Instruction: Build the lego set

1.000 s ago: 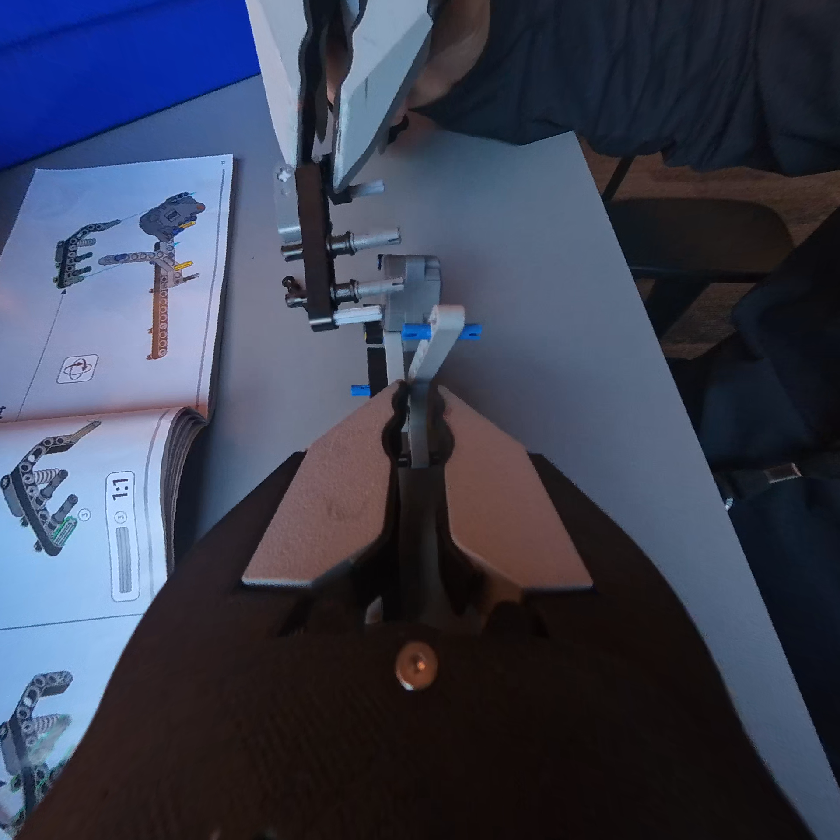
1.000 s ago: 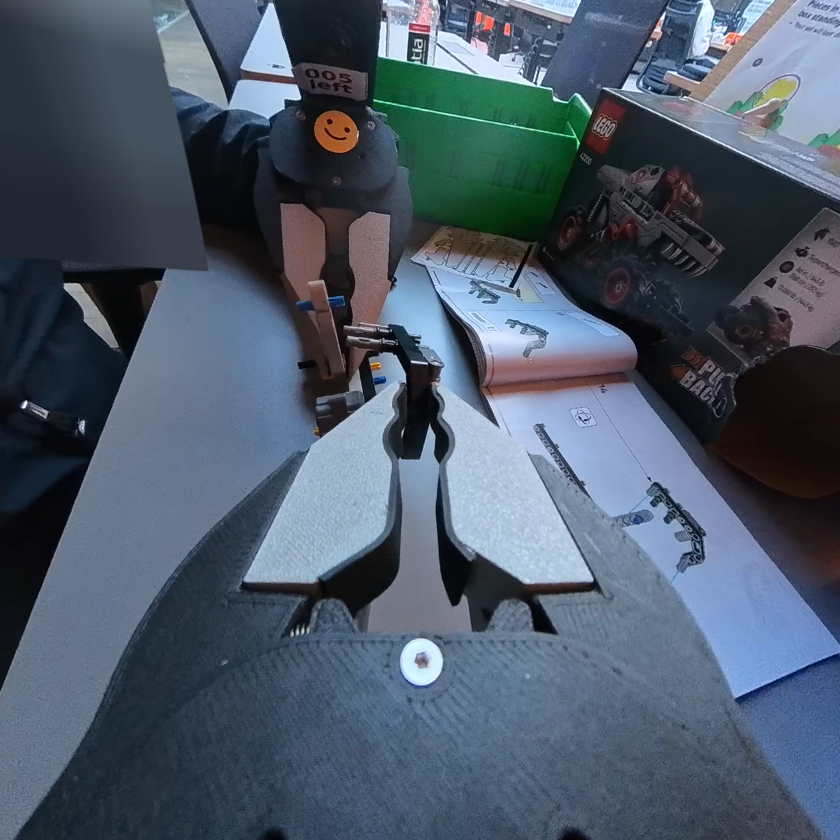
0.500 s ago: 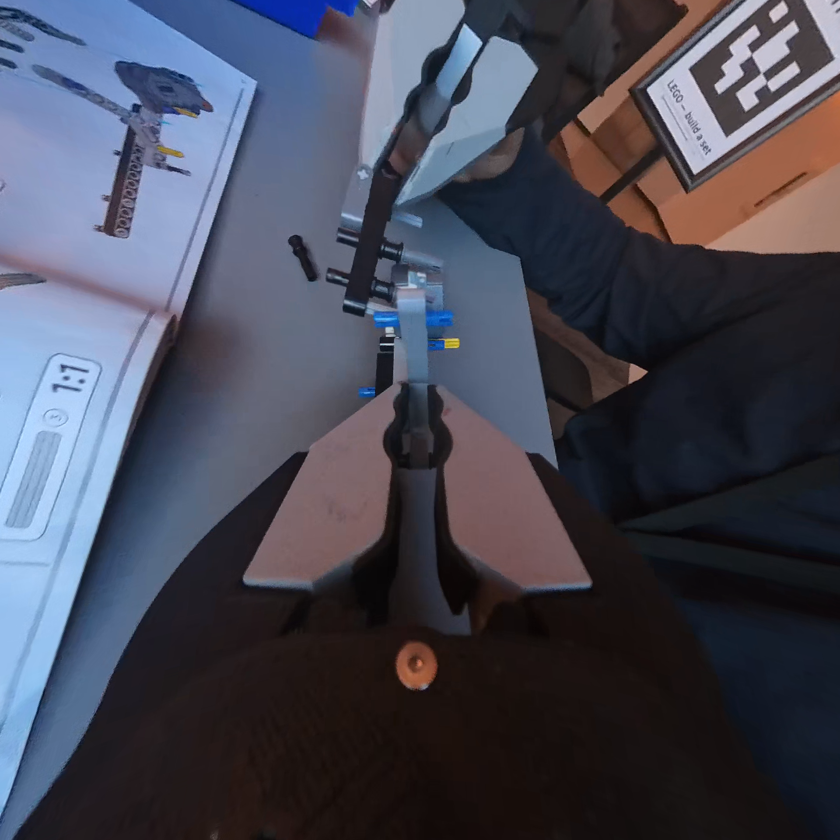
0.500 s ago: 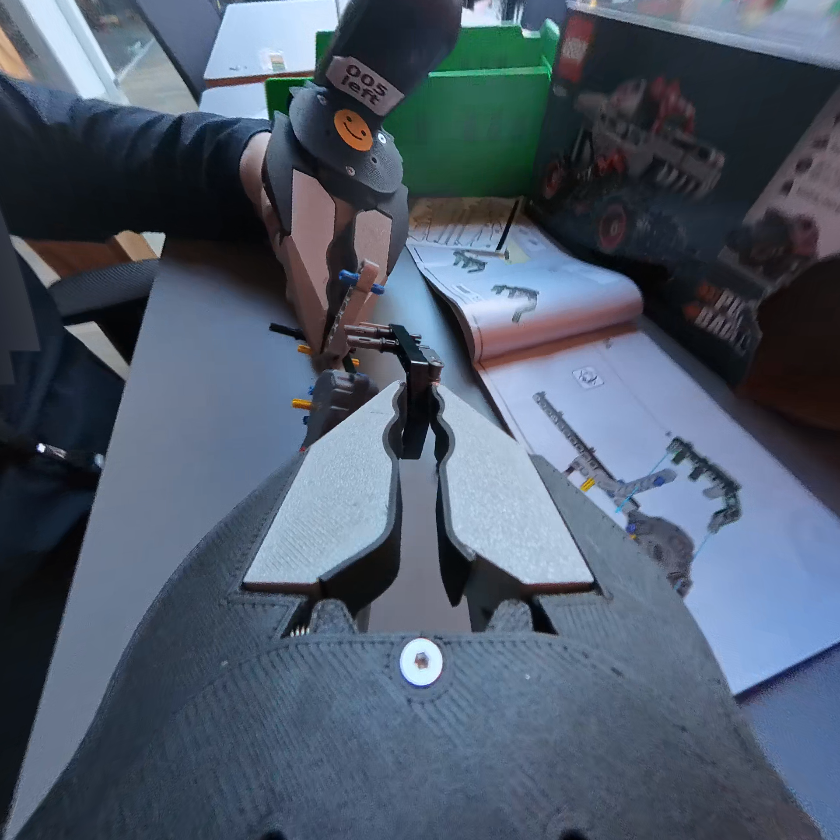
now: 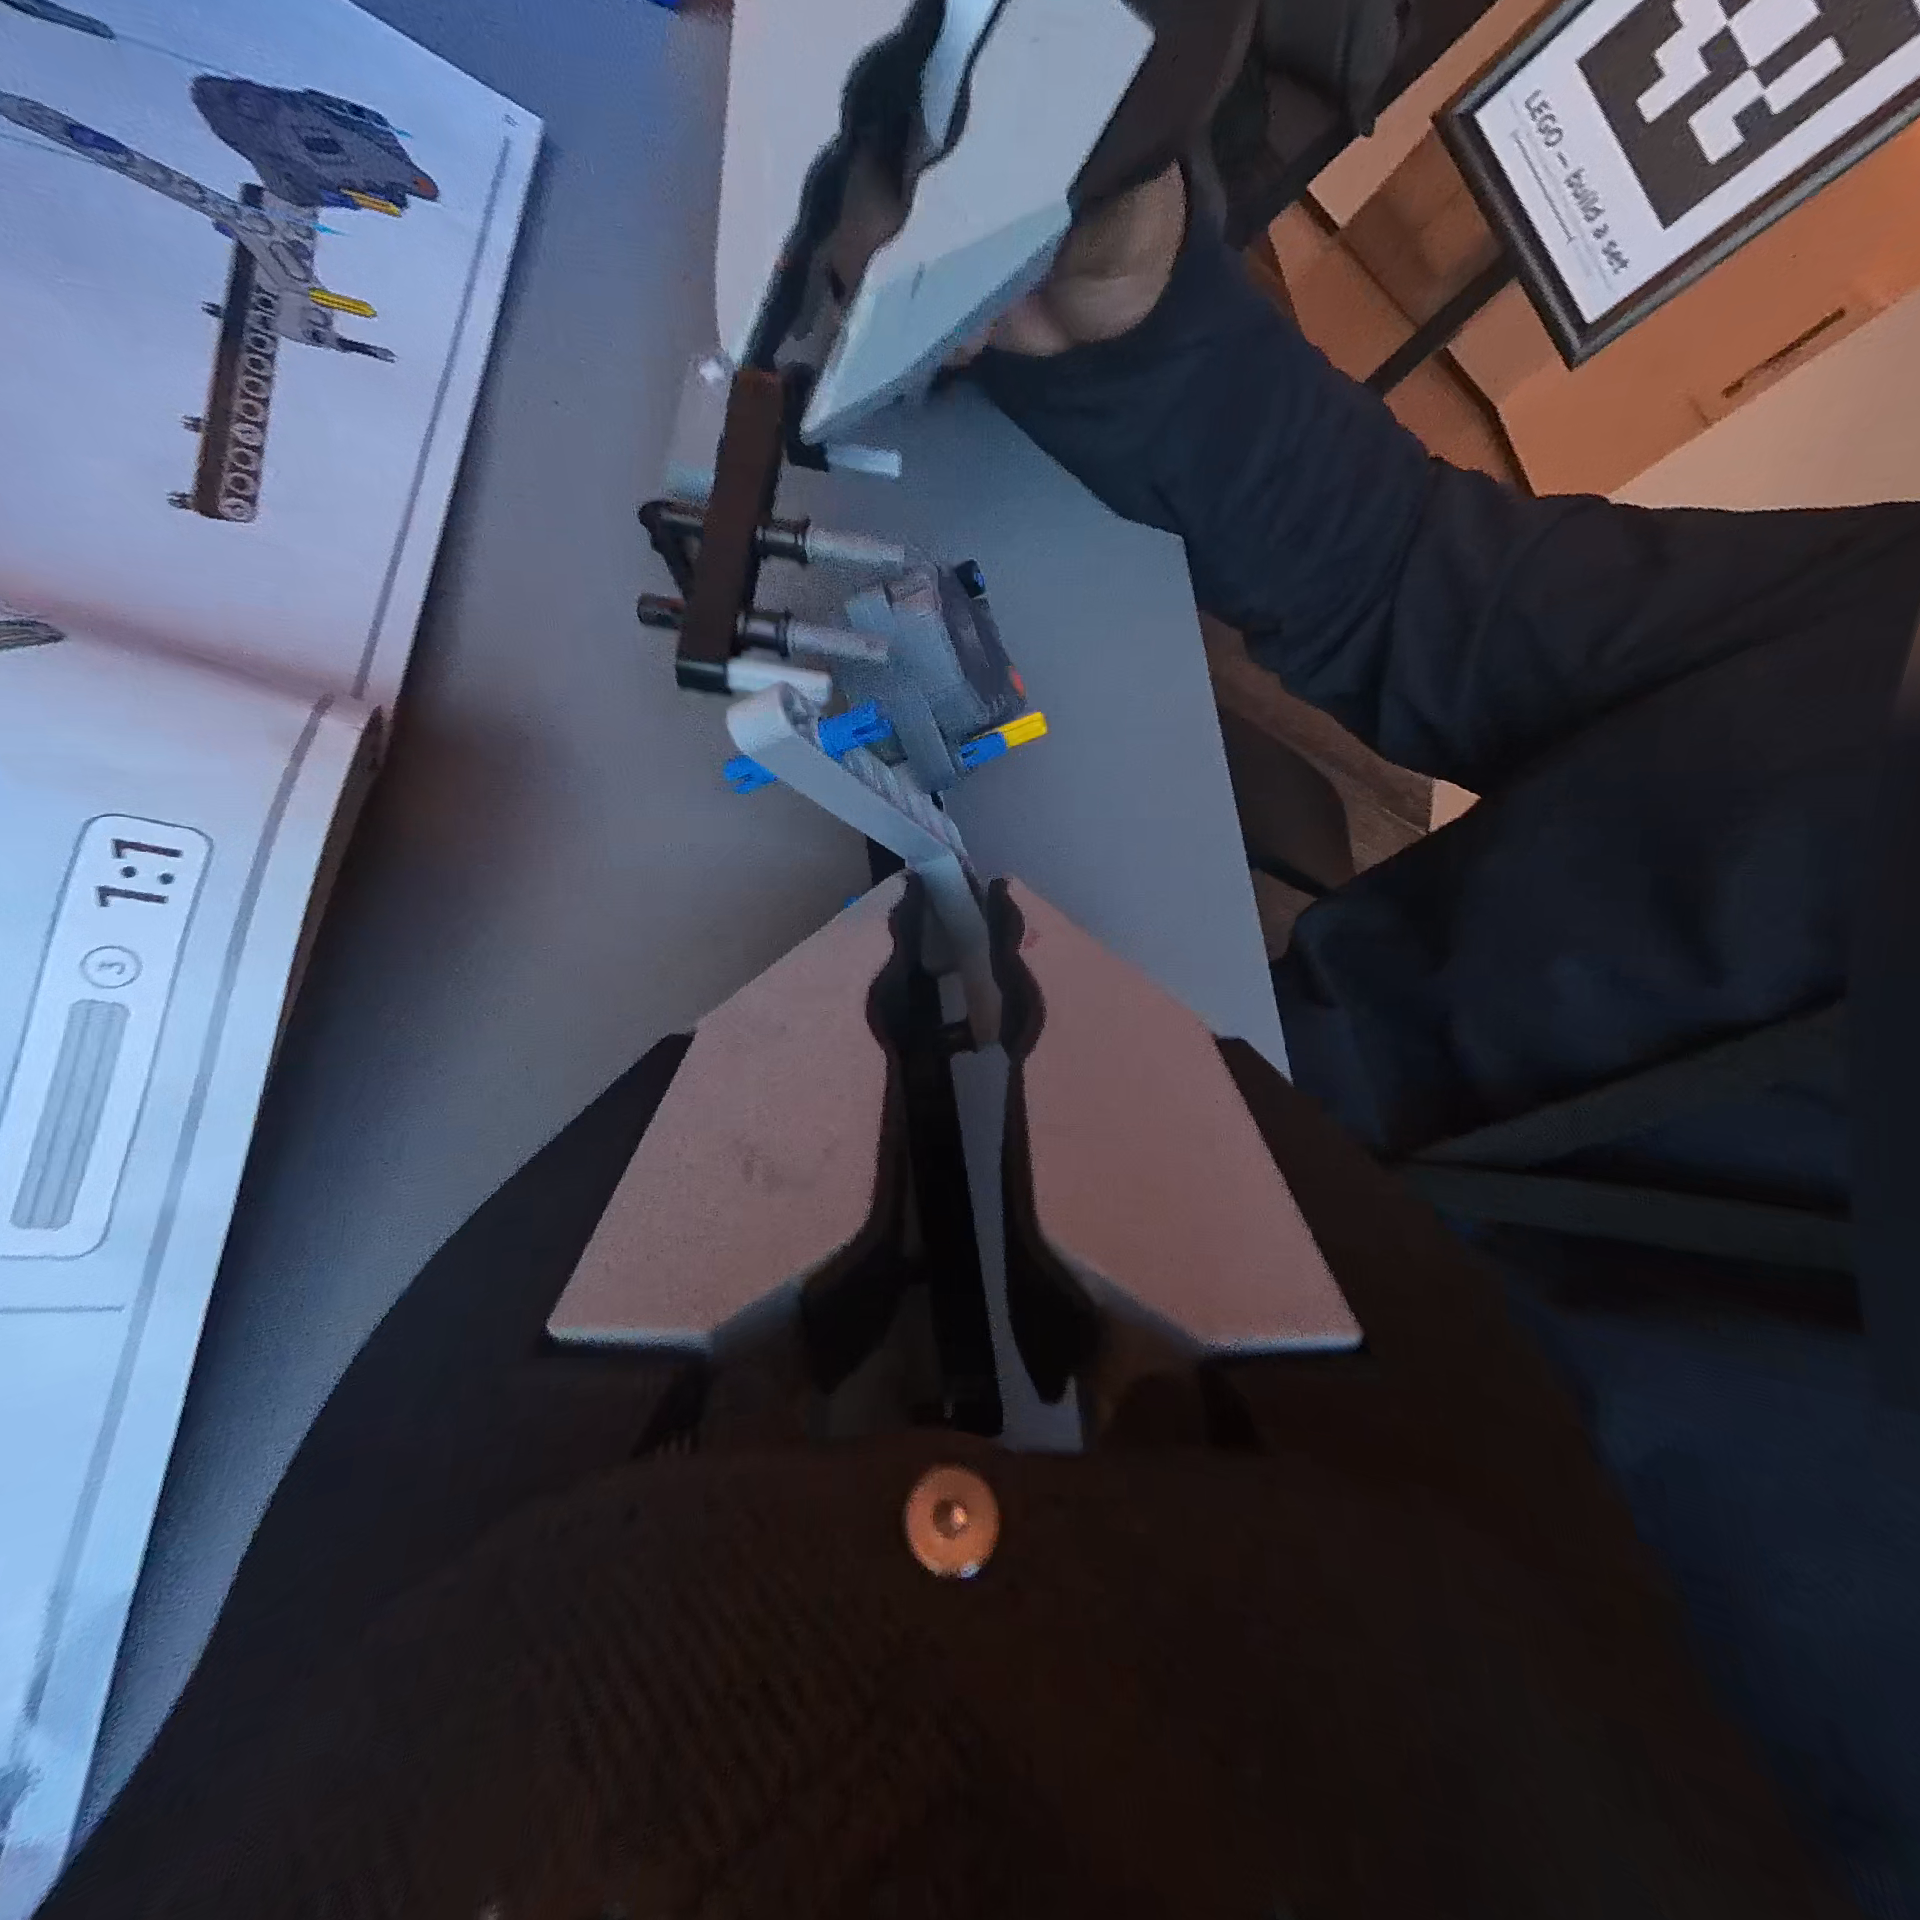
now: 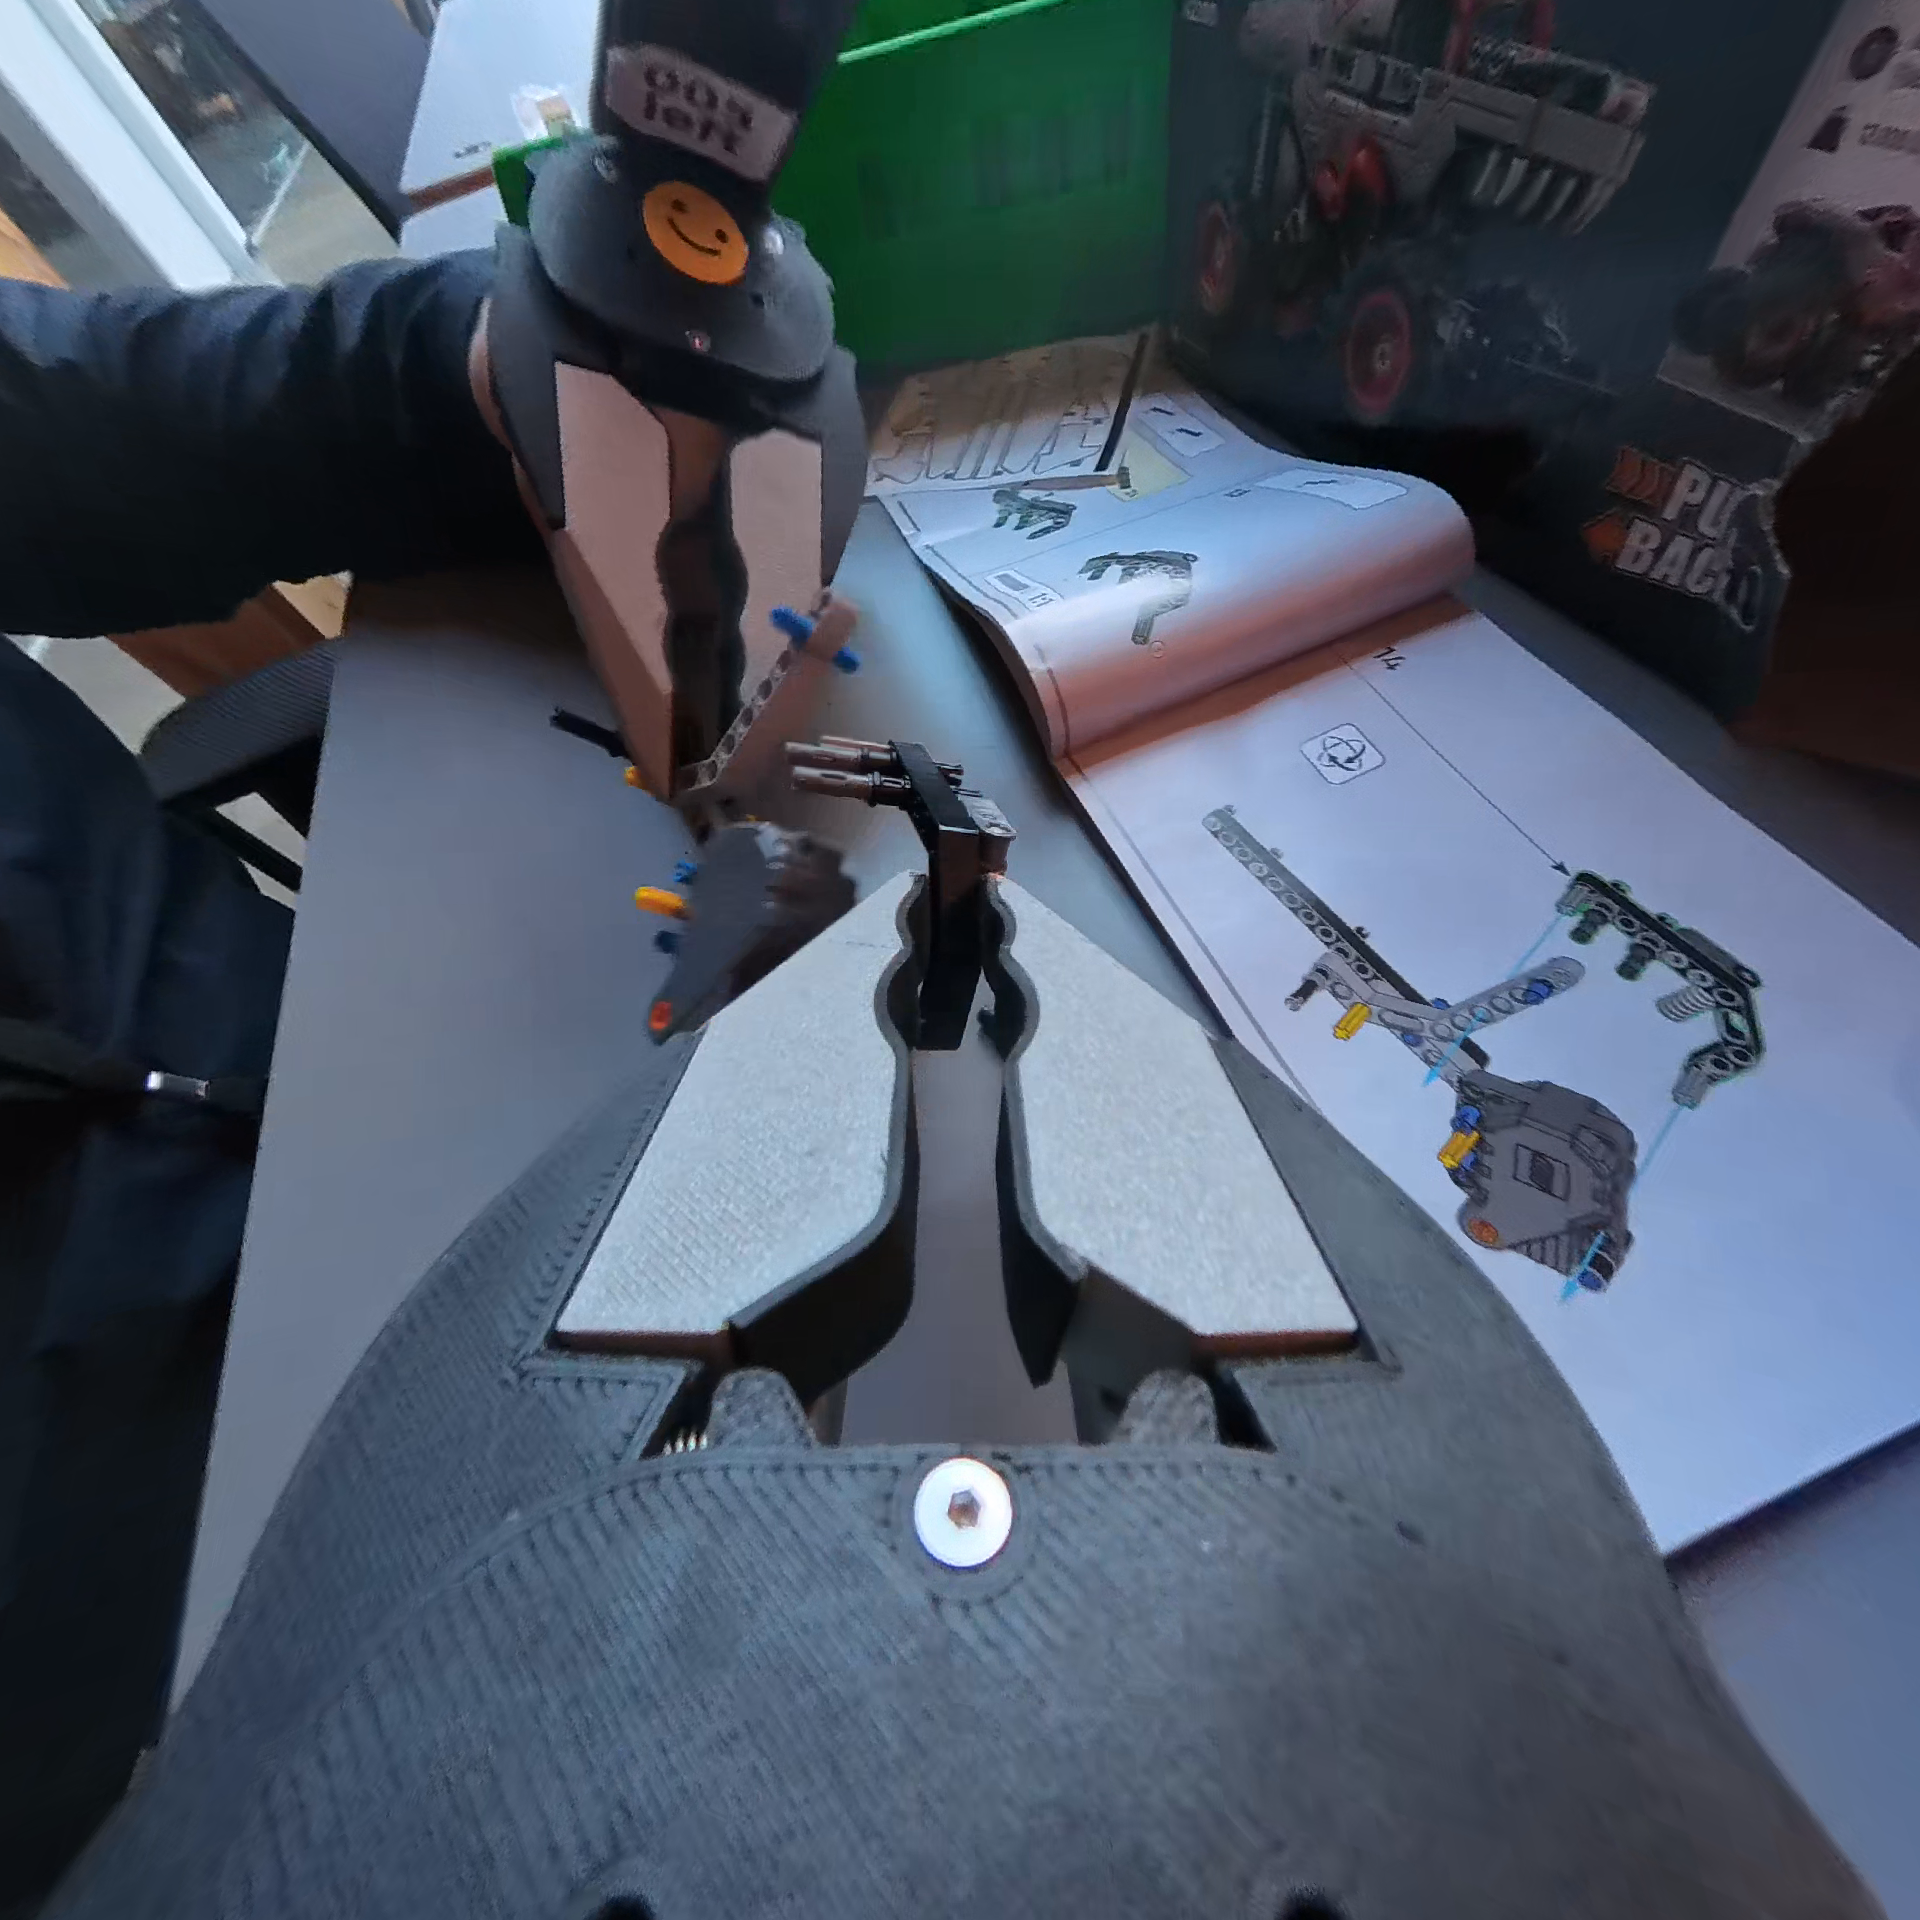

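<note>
My left gripper is shut on the grey lego assembly: a light grey beam with blue pins joined to a dark grey block with a yellow pin. It also shows in the right wrist view, held by the left gripper above the table. My right gripper is shut on a black beam with grey and black pins that point left at the assembly. In the left wrist view the black beam sits just left of the assembly, its pins touching or nearly touching it, below the right gripper.
An open instruction booklet lies on the grey table to the right, and shows at the left of the left wrist view. A green bin and the lego box stand at the back. The table edge is close.
Both grippers have tilted and come closer together. The assembly has turned in the left gripper, its dark block now facing the pins of the black beam. A loose black pin on the table has left view.
</note>
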Demonstrator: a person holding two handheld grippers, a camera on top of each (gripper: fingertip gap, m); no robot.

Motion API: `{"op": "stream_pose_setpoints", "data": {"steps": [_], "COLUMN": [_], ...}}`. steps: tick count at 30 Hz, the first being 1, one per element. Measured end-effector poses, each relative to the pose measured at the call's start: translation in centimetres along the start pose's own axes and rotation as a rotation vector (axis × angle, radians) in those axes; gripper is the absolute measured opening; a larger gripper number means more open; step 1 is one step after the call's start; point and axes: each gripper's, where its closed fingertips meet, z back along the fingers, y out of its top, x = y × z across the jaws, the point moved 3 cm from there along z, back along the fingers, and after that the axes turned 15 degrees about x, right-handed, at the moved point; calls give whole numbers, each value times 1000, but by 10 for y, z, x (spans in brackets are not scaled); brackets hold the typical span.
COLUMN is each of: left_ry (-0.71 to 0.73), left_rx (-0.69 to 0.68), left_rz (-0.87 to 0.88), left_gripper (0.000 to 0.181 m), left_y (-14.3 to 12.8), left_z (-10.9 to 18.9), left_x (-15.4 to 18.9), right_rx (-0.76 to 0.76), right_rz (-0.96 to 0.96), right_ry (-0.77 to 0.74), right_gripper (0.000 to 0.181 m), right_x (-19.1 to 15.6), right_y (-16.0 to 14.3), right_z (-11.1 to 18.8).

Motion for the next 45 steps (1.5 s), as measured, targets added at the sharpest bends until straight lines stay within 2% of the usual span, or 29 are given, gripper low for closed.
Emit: {"op": "stream_pose_setpoints", "data": {"steps": [6,12,25,45], "left_ry": [-57,-85,-45,-11], "left_rx": [-40,-60,-29,-7], "left_rz": [-3,-35,-66,-77], "left_gripper": [9,9,9,9], "left_y": [-7,-11,-8,-5], "left_z": [-1,-3,-6,-6], "left_x": [9,16,14,11], "right_rx": [25,-10,-58,-64], "right_rz": [-72,-125,-324,-437], "right_ry": [32,64,73,115], "right_gripper": [6,6,6,6], "right_x": [-1,-6,-10,-13], "right_y": [3,-4,-13,-16], "right_z": [7,2,-5,-7]}}
